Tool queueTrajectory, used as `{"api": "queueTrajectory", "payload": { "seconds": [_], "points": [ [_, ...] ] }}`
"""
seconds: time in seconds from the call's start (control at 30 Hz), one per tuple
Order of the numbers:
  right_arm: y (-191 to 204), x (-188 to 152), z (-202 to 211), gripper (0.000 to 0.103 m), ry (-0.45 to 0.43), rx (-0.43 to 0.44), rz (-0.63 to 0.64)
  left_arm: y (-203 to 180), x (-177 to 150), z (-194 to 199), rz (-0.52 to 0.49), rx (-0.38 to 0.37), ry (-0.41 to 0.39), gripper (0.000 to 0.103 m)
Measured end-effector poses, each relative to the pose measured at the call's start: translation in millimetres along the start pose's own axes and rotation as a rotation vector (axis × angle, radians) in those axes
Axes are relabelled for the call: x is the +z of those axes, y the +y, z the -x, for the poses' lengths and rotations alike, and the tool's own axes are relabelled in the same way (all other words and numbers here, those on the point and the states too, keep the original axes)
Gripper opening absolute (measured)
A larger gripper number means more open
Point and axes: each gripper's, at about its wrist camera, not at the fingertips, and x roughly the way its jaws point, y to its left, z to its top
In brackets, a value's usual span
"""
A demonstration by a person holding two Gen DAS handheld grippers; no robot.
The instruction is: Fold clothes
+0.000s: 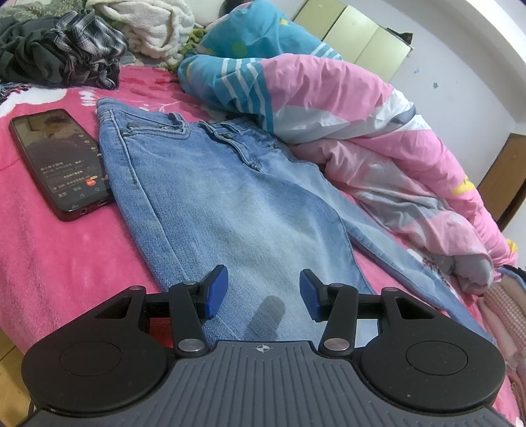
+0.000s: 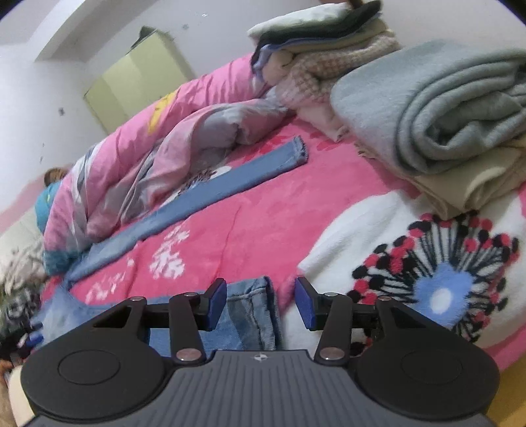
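A bed (image 1: pixel 49 262) covered by a pink fleece blanket (image 2: pixel 263 213) with white snowflakes and a large flower print fills both views. Along its far side lies a bunched pink, grey and blue quilt (image 1: pixel 345 108), running from about 12 to 3 o'clock in the left wrist view. In the right wrist view, a rolled grey blanket (image 2: pixel 443 108) sits on beige folded cloth at 2 o'clock, with a stack of folded clothes (image 2: pixel 322 39) behind it at 1 o'clock. A heap of unfolded dark and plaid clothes (image 1: pixel 62 49) lies at 10 o'clock in the left wrist view, beside a white fluffy towel (image 1: pixel 154 26).

The blue jeans (image 1: pixel 223 203) lie flat on the bed, waistband toward 11 o'clock in the left wrist view. In the right wrist view one leg (image 2: pixel 203 193) stretches diagonally toward 1 o'clock beside the quilt, while the other leg's hem (image 2: pixel 253 312) sits at 6 o'clock.

A phone (image 1: pixel 59 161) with a lit screen rests at 9 o'clock, touching the jeans' edge.

The left gripper (image 1: pixel 263 294) hovers over the denim, fingers spread, holding nothing. The right gripper (image 2: pixel 261 303) is likewise spread wide, the hem lying between its fingers, ungripped.
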Motion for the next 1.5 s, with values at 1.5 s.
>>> {"api": "queueTrajectory", "payload": {
  "seconds": [1.5],
  "points": [
    [208, -50, -63, 0.012, 0.025, 0.242, 0.583, 7, 4, 3, 0.023, -0.037, 0.016, 0.048]
  ]
}}
